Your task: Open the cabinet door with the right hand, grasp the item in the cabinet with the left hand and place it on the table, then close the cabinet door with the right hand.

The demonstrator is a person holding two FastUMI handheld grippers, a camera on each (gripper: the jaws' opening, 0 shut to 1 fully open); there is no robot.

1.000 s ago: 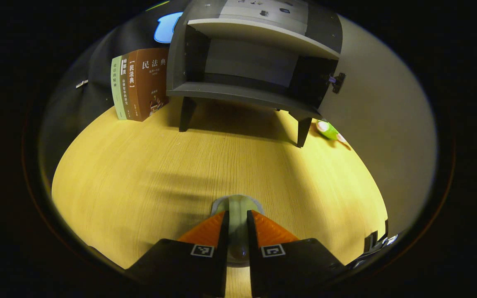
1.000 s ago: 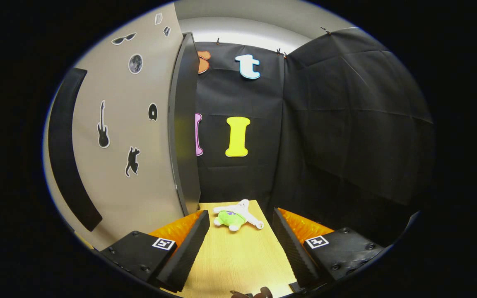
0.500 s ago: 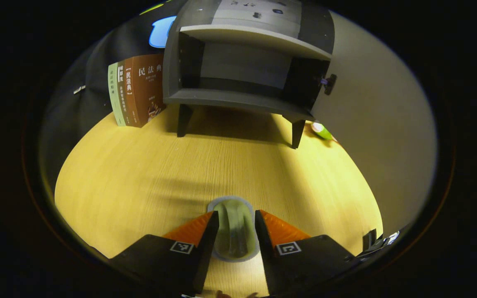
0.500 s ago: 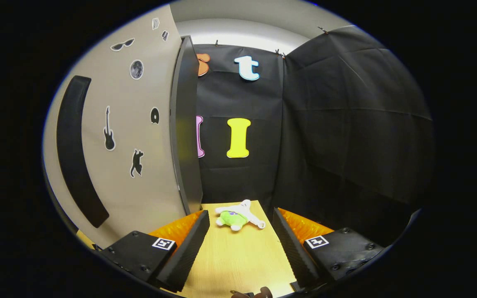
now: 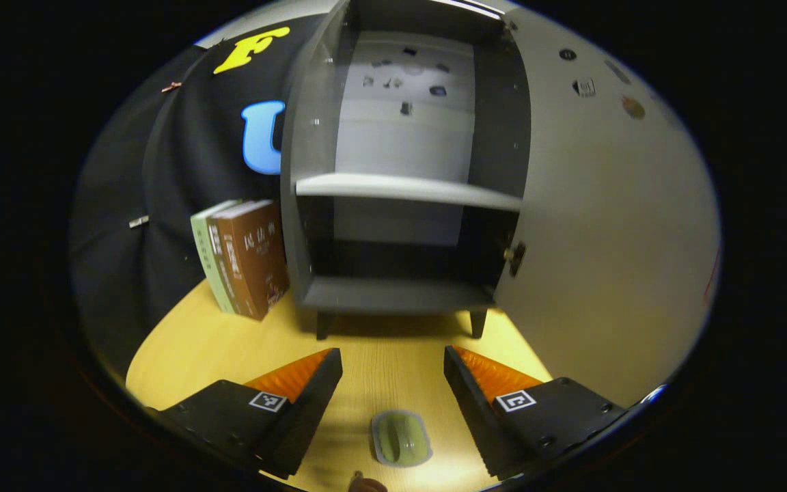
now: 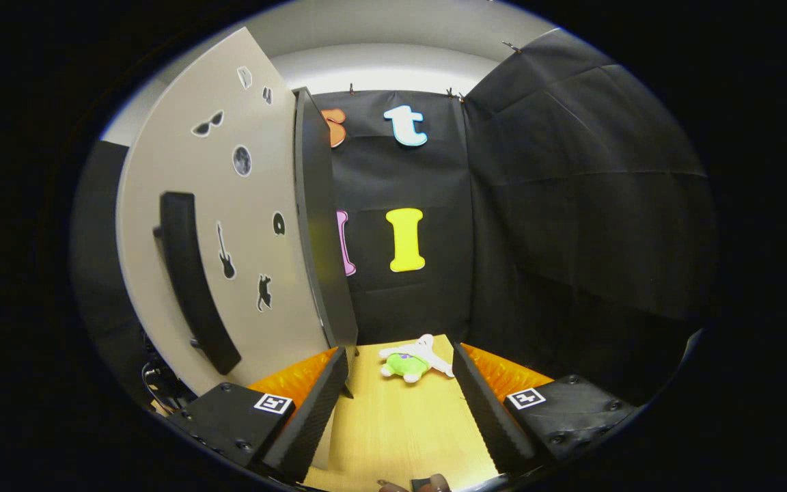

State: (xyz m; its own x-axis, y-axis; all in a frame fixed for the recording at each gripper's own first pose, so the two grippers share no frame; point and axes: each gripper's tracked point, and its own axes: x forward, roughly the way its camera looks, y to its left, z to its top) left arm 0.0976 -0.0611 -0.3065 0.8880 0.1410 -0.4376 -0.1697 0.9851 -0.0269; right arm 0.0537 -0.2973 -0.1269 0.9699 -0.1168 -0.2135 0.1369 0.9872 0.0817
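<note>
The grey two-shelf cabinet [image 5: 393,205] stands at the far edge of the yellow wooden tabletop [image 5: 393,355], its beige sticker-covered door [image 6: 229,225] open. Brown and green books [image 5: 243,263] lean beside it. The left gripper [image 5: 393,383] is released; the pale green oval item [image 5: 401,439] lies free on the tabletop near its front edge. The right gripper [image 6: 400,383] is released too, near the door, grasping nothing.

Open cabinet [image 5: 393,294] mouth unobstructed; door [image 5: 605,239] swung right, books [image 5: 243,266] left; bare counter [image 5: 387,362] before it.
</note>
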